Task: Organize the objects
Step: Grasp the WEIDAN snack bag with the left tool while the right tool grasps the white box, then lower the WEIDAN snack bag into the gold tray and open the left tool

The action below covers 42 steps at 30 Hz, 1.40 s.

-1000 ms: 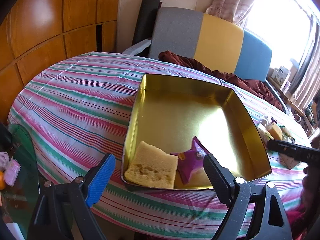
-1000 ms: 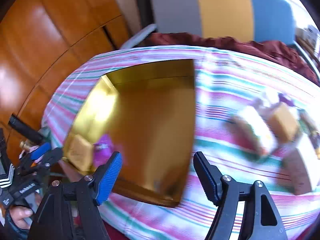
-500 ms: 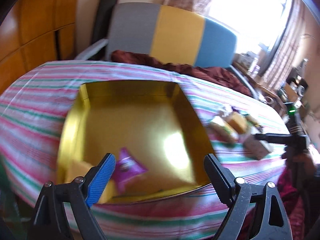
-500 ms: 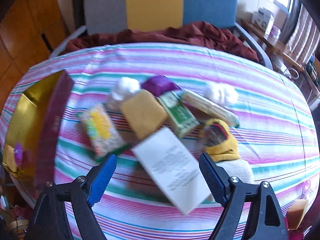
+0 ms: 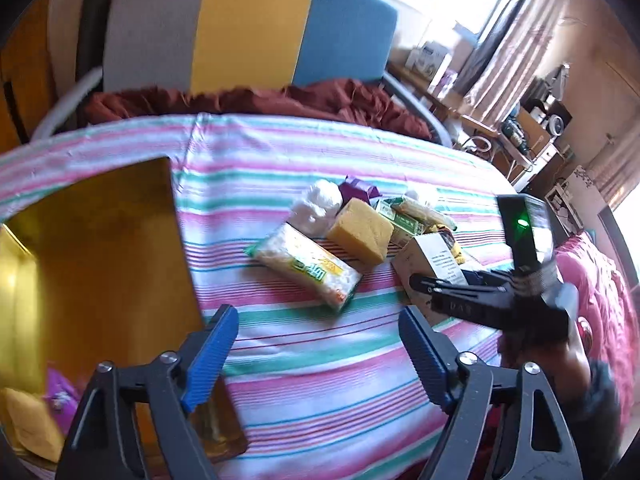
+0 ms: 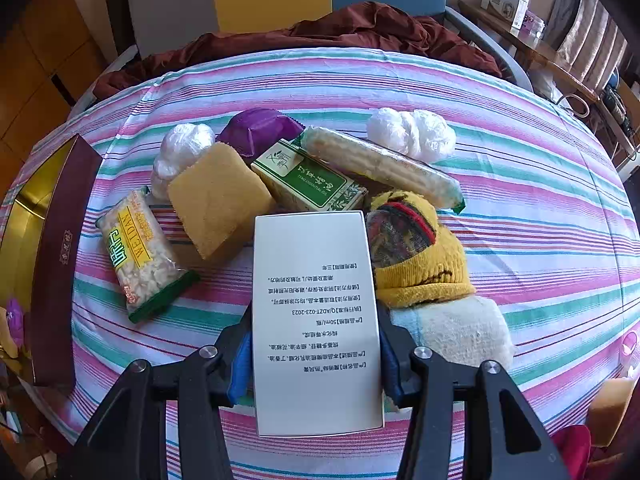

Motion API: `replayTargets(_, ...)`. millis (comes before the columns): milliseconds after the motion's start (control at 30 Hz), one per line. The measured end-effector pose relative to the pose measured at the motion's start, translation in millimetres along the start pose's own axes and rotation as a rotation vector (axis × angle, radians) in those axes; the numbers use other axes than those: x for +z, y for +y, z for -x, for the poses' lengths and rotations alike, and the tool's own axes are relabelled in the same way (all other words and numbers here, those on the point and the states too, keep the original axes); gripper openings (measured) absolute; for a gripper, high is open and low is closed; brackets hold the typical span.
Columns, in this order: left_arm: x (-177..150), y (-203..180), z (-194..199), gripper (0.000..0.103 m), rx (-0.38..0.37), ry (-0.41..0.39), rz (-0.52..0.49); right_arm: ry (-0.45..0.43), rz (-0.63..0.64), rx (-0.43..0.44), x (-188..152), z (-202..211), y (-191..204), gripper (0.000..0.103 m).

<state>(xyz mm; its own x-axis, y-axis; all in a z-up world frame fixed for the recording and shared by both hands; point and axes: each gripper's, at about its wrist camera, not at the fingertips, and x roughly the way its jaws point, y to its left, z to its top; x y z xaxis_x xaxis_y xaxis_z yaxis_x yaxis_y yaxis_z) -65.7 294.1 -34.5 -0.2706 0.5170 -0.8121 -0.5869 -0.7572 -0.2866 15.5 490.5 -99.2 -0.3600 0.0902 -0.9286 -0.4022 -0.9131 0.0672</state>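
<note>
Now you are clamping the white printed box (image 6: 316,320) in your right gripper (image 6: 314,354), ready to carry it to the gold tin (image 5: 92,264).

Nearest you, the right jaws are just finishing closing, with both blue pads pressing the box's long sides while it is lying on the striped tablecloth (image 6: 540,216); your left gripper (image 5: 320,356) is hanging open and empty over the cloth, its jaws narrowing a little. I judge the grasp to be the step in hand, so next you are needing a straight lift clear of the yellow knit sock (image 6: 420,252) touching the box, then a sweep left. Beyond are lying the sponge (image 6: 218,208), snack bag (image 6: 140,256) and green tea box (image 6: 308,178). In the tin, a sponge piece (image 5: 28,420) and purple sachet (image 5: 60,394) are sitting in the near corner.
</note>
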Motion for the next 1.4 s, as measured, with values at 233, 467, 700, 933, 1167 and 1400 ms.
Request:
replayTargets(233,26,2,-70,0.076,0.087,0.125,0.166,0.006,-0.035,0.036,0,4,-10,0.052)
replayTargets(467,39,4,-111,0.076,0.154,0.182,0.233,0.001,-0.059,0.069,0,9,-19,0.052)
replayTargets(700,43,-11,-133,0.076,0.235,0.174,0.101,-0.003,-0.070,0.082,1,12,-23,0.052)
replayTargets(933,19,-20,-123,0.064,0.282,0.104,-0.078,0.012,-0.055,0.068,1,10,-21,0.052)
replayTargets(1167,-1,-25,-111,0.043,0.253,0.055,-0.133,0.021,-0.021,0.041,0,8,-15,0.052)
replayTargets(1400,-37,-39,-91,0.042,0.202,0.014,-0.183,0.023,-0.006,0.028,1,6,-13,0.052)
